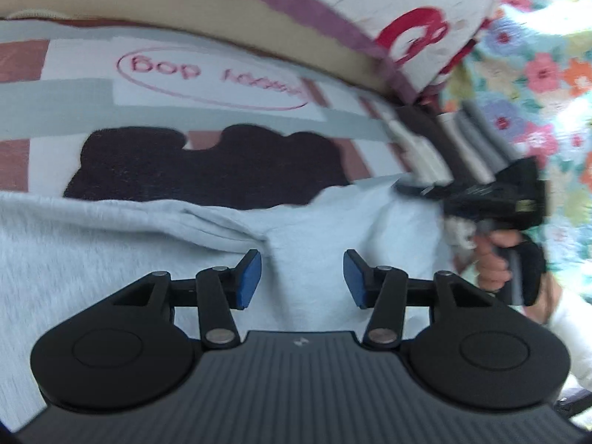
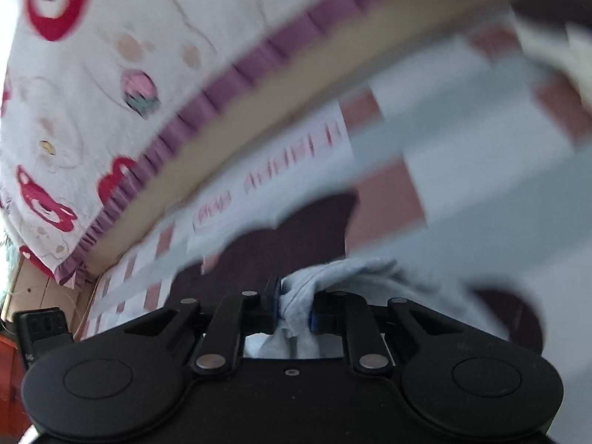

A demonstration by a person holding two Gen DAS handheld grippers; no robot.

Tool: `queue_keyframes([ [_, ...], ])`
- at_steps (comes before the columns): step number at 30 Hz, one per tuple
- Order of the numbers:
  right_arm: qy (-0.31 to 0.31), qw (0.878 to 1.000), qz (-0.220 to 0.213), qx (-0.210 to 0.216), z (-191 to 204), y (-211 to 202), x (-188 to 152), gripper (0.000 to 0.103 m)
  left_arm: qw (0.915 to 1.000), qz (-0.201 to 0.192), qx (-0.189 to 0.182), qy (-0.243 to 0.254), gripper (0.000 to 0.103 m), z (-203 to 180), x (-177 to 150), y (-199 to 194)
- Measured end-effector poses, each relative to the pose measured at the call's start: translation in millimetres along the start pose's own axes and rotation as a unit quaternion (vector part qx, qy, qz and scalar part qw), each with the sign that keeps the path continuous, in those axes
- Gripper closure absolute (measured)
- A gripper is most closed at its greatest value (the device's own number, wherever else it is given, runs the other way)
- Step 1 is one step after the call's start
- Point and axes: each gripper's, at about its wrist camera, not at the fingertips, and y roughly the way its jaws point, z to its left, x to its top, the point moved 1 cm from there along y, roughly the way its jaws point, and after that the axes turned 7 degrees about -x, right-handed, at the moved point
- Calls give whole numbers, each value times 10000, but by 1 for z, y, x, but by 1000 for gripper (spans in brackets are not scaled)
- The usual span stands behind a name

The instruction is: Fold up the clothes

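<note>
The pale grey garment point(image 1: 111, 244) lay spread over a patchwork bedsheet point(image 1: 74, 85) of white, grey and dusty pink squares, with a dark brown patch point(image 1: 207, 170) of the sheet showing just beyond its far edge. The left gripper point(image 1: 302, 279) hung over the garment with its jaws apart; its blue pads point(image 1: 249, 277) stood clear of the cloth, which lay beneath and between them with nothing pinched. A soft fold of the fabric ran towards the gap from the left.

In the right wrist view, the right gripper point(image 2: 294, 309) had its jaws clamped on a bunched fold of the same garment point(image 2: 296, 303). The fabric was squeezed between the pads, spilling out above them towards the sheet and below them towards the gripper body.

From the left wrist view, the right gripper point(image 1: 425, 190) showed at the garment's right edge, held by a hand point(image 1: 492, 262). A white quilt with red bear motifs point(image 2: 92, 85) and a purple ruffle lay at the far side of the bed, and a floral cloth point(image 1: 536, 74) showed to the right. Both views were blurred.
</note>
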Motion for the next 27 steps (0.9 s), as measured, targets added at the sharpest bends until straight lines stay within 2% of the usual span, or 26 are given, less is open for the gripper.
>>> queue_keyframes([
  [2, -17, 10000, -10, -3, -6, 5, 5, 85, 9998, 52, 58, -203, 54, 6, 3, 14],
  [5, -370, 9981, 187, -463, -4, 21, 1, 81, 9986, -20, -39, -523, 54, 13, 7, 27],
  [6, -218, 9987, 181, -433, -6, 24, 1, 80, 9985, -92, -47, -529, 54, 14, 8, 30],
  [8, 47, 9996, 98, -246, -12, 24, 1, 70, 9985, -252, 15, -476, 56, 14, 11, 37],
  [9, 161, 9998, 26, -97, -15, 22, 2, 71, 9985, -324, 65, -430, 58, 13, 12, 38],
  [10, 259, 9996, -51, 52, -19, 20, 4, 77, 9985, -390, 131, -366, 60, 12, 13, 39],
  [11, 106, 9996, -191, 180, -16, 15, 5, 83, 9983, -456, 197, -302, 61, 11, 14, 39],
  [14, -221, 9982, -472, 293, -4, 6, 15, 85, 9982, -450, 400, 72, 61, 3, 12, 37],
  [16, -465, 9980, -436, 5, 3, 14, 19, 86, 9975, -347, 554, 249, 59, 0, 10, 35],
  [18, -669, 9965, -216, -447, 3, 28, 20, 88, 9980, -173, 556, 233, 58, -1, 6, 33],
  [20, -809, 9925, -25, -911, 1, 40, 19, 88, 9993, -6, 386, -16, 57, 1, 4, 27],
  [21, -804, 9920, -48, -971, 0, 40, 18, 88, 9995, 88, 217, -225, 57, 5, 2, 24],
  [23, -808, 9904, -85, -1121, 2, 37, 17, 76, 9987, 224, -7, -448, 56, 8, -1, 21],
  [24, -974, 9863, -94, -1331, 7, 35, 15, 73, 9990, 248, 11, -368, 55, 8, -3, 21],
  [27, -1561, 9647, -201, -2110, 30, 23, 9, 58, 9996, 244, 137, -40, 55, 3, -7, 25],
])
